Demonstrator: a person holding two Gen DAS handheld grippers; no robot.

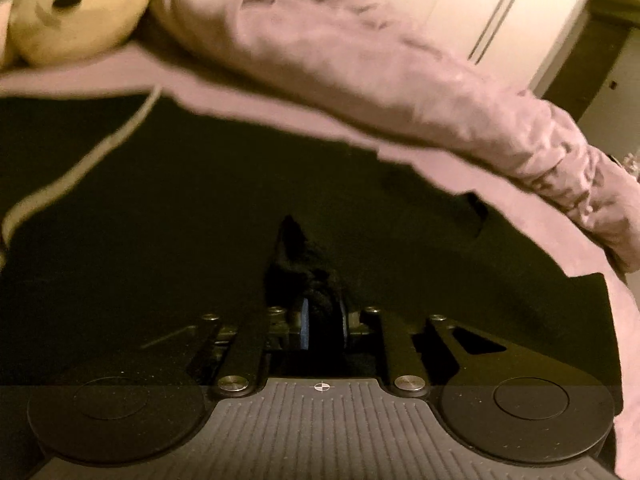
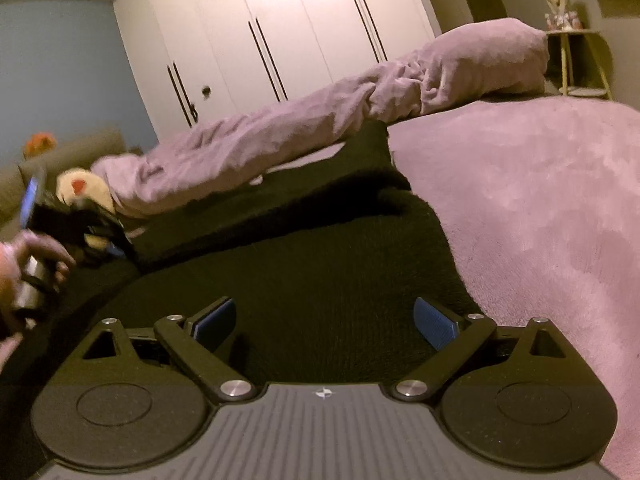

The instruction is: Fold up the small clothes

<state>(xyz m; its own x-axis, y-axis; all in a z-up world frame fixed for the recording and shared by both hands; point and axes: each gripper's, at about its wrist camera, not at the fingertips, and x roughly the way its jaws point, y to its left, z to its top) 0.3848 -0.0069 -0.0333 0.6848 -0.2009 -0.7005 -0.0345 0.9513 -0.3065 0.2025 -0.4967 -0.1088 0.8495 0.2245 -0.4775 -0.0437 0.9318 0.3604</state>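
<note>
A black garment (image 1: 200, 208) lies spread on a pink bed cover (image 1: 420, 132). In the left wrist view my left gripper (image 1: 322, 320) is shut on a pinched-up fold of this black garment, dark cloth bunched between its blue pads. In the right wrist view the same garment (image 2: 320, 272) stretches out below my right gripper (image 2: 326, 322), which stands open just above the cloth with nothing between its blue pads. The left gripper (image 2: 100, 240) shows there at the far left, held by a hand (image 2: 24, 268), at the garment's left edge.
A rolled pink duvet (image 2: 320, 120) runs along the far side of the bed, with a pillow (image 2: 492, 56) at its right end. A cream plush toy (image 1: 76, 12) lies by the duvet. White wardrobe doors (image 2: 260, 32) stand behind. A small side table (image 2: 580, 60) sits at the far right.
</note>
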